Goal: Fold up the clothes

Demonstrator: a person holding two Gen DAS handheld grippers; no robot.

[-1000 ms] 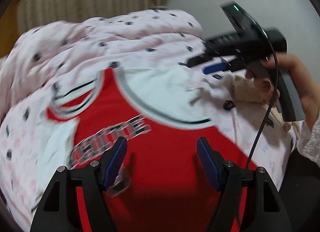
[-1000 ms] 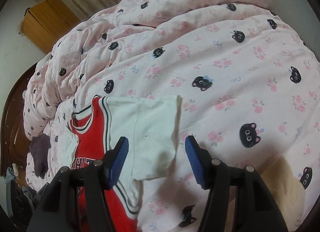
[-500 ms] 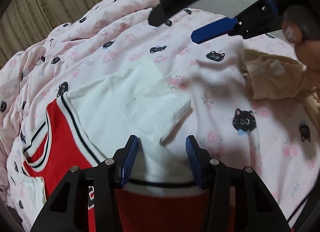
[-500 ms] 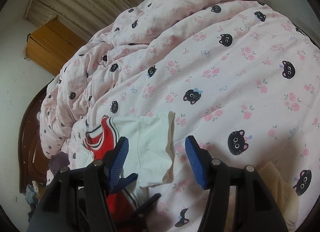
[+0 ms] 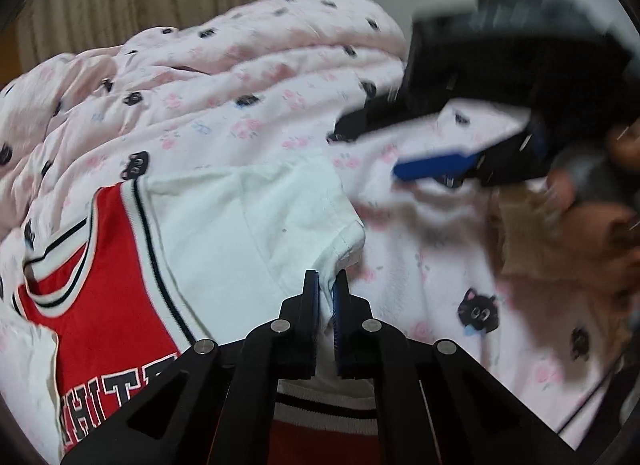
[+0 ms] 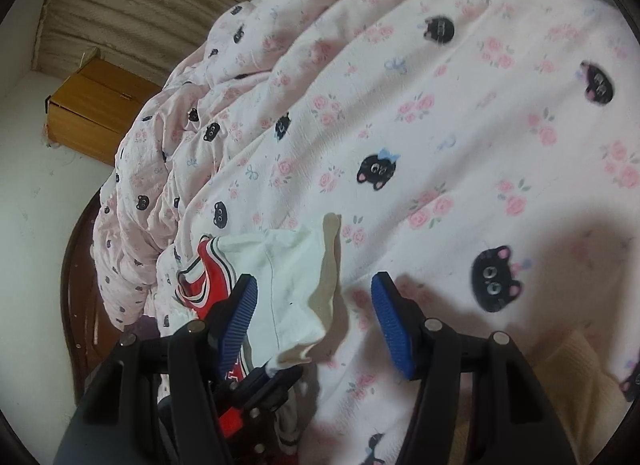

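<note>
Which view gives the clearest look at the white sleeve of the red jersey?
The left wrist view: the white sleeve lies spread, its hem and the seam to the red jersey visible. The right wrist view shows it smaller, partly behind the right hand-held gripper.

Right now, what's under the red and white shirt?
The pink quilt with black cats lies under the shirt, showing all around it. Whatever sits directly beneath the shirt's middle is covered.

Red and white jersey [image 5: 120, 265] with navy-striped trim; pale pink quilt [image 6: 440, 125] printed with roses and black cat faces; blue-padded black claws.
</note>
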